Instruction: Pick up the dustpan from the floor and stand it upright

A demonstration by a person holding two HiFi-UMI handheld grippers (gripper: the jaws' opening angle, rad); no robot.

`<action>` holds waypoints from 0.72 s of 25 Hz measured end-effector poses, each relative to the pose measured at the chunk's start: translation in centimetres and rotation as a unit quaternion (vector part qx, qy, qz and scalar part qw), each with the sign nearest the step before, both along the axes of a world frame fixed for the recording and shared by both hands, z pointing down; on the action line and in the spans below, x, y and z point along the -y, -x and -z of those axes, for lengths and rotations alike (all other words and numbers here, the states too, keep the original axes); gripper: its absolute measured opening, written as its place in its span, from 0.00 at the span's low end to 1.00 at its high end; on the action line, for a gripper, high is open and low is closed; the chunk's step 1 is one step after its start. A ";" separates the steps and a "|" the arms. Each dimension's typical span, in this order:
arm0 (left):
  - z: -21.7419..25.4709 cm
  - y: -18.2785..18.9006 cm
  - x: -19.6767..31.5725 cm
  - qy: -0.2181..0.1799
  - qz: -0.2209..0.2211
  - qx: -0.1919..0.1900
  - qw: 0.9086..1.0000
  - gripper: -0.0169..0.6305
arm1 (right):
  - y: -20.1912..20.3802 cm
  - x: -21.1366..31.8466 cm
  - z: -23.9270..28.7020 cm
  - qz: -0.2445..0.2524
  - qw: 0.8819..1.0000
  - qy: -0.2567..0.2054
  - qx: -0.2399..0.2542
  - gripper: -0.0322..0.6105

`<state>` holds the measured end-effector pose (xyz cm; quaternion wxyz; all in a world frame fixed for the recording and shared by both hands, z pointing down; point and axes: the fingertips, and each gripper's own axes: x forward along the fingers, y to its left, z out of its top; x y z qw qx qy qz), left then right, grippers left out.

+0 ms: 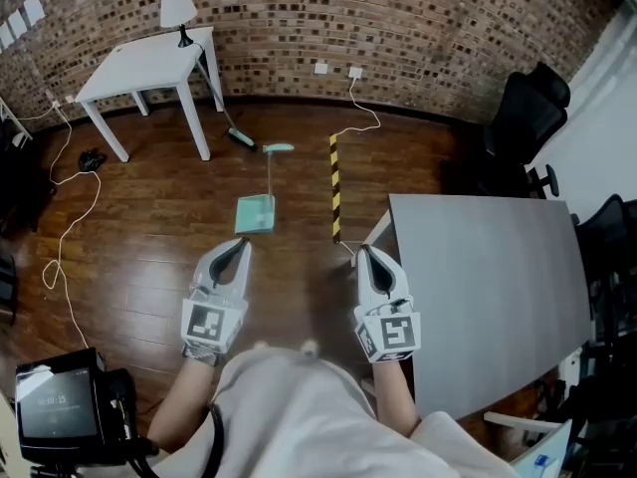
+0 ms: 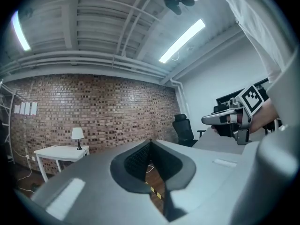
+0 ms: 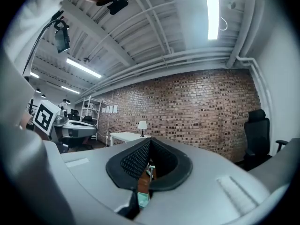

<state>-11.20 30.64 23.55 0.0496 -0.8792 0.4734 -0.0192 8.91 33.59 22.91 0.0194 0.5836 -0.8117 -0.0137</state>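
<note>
Dustpan (image 3: 141, 198) mostly hidden behind right gripper (image 3: 149, 142) jaws. Teal item (image 1: 242, 137) far ahead of left gripper (image 1: 240, 249) too small to identify.

Dustpan (image 1: 256, 213) seemingly flat on floor (image 1: 149, 257) beside tape (image 1: 334, 187)

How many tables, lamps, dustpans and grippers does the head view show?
Tables: 2 (white table, grey table)
Lamps: 1 (white lamp)
Dustpans: 1 (teal dustpan)
Grippers: 2 (left gripper, right gripper)
Total: 6
</note>
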 end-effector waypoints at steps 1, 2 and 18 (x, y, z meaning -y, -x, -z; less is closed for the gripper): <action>0.0 0.2 0.2 -0.008 0.000 0.005 1.000 0.03 | 0.0 0.1 0.0 -0.003 1.000 0.002 -0.006 0.07; 0.1 0.4 0.4 -0.014 -0.001 0.010 1.000 0.03 | -0.1 0.3 0.0 -0.007 1.000 0.006 -0.014 0.07; -0.1 0.3 1.8 -0.015 -0.011 0.013 1.000 0.03 | 0.9 1.5 -1.0 -0.010 0.999 0.019 -0.023 0.07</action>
